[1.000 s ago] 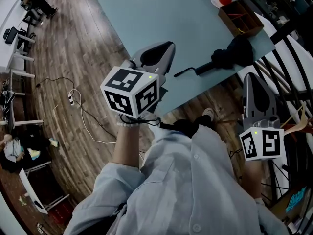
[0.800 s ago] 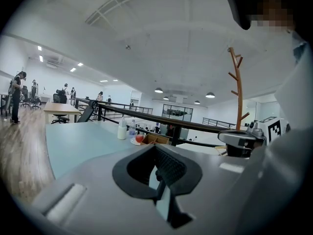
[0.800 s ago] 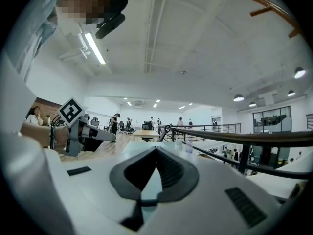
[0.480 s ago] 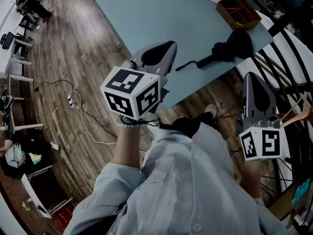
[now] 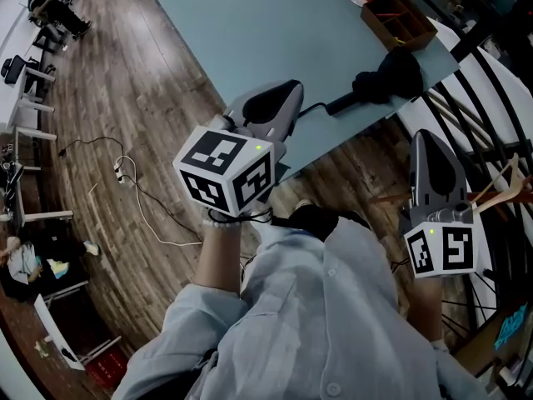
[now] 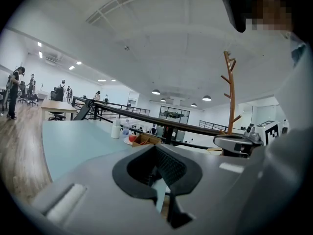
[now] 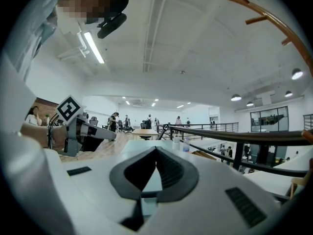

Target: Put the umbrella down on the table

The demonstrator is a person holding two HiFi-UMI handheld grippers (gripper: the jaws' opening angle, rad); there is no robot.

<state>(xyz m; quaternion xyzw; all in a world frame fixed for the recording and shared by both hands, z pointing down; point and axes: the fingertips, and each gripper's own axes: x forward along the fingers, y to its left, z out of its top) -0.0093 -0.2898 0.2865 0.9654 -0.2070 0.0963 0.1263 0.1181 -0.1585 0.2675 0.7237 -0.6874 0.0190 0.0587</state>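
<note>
Shirt [image 5: 316,307]: pale grey-blue, buttoned front. Left gripper [image 5: 293,87] and right gripper [image 5: 420,136]: grey shells, each with a black-and-white marker cube [image 5: 225,169].

My head view is dim and flat, dark in its corners; the pale blue table [image 5: 250,32] takes soft, even light, and the black umbrella [image 5: 391,73] loses all detail. Both gripper views are brighter (the ceiling strip light [image 7: 93,47] and round lamps [image 6: 206,98] glare white). They are strongly fisheyed, black at the rims, with a soft near foreground.
</note>
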